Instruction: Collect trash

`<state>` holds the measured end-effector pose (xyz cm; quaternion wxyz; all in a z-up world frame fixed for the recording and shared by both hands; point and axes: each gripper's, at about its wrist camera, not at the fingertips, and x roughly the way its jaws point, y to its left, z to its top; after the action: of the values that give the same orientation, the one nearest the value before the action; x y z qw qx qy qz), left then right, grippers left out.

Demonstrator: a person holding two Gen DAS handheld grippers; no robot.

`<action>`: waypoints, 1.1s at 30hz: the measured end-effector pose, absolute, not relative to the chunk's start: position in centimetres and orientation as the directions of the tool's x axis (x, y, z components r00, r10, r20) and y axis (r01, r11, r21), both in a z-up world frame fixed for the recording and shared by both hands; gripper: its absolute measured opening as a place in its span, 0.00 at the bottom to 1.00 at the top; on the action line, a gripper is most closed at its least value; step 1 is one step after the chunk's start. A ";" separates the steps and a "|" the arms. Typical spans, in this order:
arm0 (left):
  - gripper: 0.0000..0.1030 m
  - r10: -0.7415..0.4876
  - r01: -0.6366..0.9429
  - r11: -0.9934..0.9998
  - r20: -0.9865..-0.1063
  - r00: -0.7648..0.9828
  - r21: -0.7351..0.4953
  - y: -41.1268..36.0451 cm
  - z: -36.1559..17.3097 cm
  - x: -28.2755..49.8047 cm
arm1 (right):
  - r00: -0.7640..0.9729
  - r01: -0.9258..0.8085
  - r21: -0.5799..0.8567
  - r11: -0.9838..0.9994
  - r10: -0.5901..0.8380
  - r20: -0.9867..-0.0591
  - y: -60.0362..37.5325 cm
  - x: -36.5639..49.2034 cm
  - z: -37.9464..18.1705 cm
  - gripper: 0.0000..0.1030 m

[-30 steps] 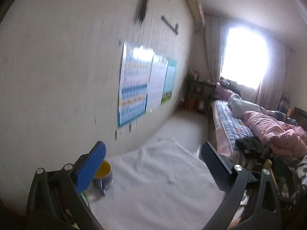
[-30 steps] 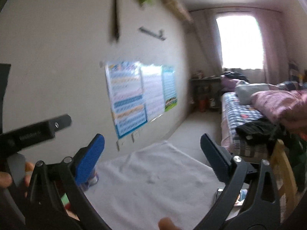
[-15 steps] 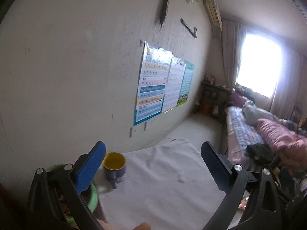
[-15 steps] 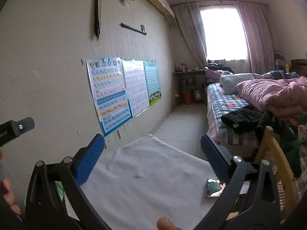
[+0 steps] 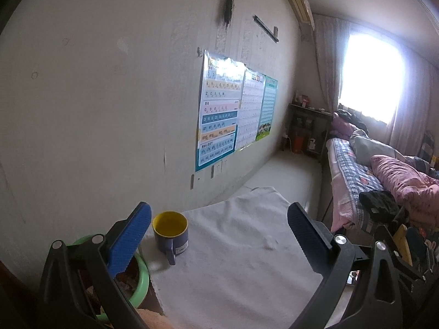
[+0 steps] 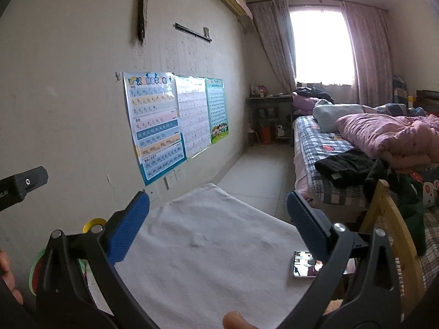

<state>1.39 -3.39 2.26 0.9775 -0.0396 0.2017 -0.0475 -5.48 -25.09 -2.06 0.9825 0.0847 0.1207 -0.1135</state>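
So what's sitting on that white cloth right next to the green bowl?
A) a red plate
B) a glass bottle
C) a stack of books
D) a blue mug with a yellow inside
D: in the left wrist view a blue mug with a yellow inside stands upright on the white cloth, just beside the green bowl.

The left gripper (image 5: 219, 226) is wide open and holds nothing. The right gripper (image 6: 218, 213) is also wide open, empty.
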 end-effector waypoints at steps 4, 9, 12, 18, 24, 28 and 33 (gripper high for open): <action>0.92 -0.114 0.076 0.991 -0.399 0.910 -0.109 -3.1 2.2 1.3 | 0.944 0.240 0.139 0.961 -0.198 -0.263 -24.9 -5.5 -2.1 0.96; 0.92 -0.113 0.072 0.991 -0.408 0.906 -0.114 -3.0 2.1 1.4 | 0.943 0.240 0.131 0.962 -0.199 -0.265 -24.7 -5.5 -2.0 0.96; 0.92 -0.109 0.071 0.991 -0.408 0.907 -0.109 -3.0 2.0 1.4 | 0.941 0.241 0.129 0.962 -0.199 -0.274 -24.7 -5.4 -2.2 0.96; 0.92 -0.109 0.073 0.992 -0.418 0.902 -0.103 -3.0 1.4 1.6 | 0.937 0.239 0.118 0.964 -0.196 -0.289 -24.7 -5.1 -2.4 0.96; 0.92 -0.108 0.072 0.992 -0.427 0.898 -0.099 -3.0 1.2 1.8 | 0.931 0.238 0.114 0.965 -0.193 -0.309 -24.8 -4.9 -2.9 0.96; 0.92 -0.106 0.070 0.993 -0.435 0.894 -0.097 -2.9 1.0 2.0 | 0.929 0.238 0.114 0.965 -0.191 -0.318 -25.0 -4.6 -3.1 0.96; 0.92 -0.102 0.068 0.993 -0.438 0.893 -0.092 -3.0 0.9 2.2 | 0.926 0.235 0.112 0.965 -0.187 -0.329 -25.1 -4.4 -3.4 0.96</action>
<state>2.16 -2.97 0.91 0.9722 -0.0368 0.2270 -0.0438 -4.44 -25.09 -3.39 0.9784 0.0750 0.1598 -0.1079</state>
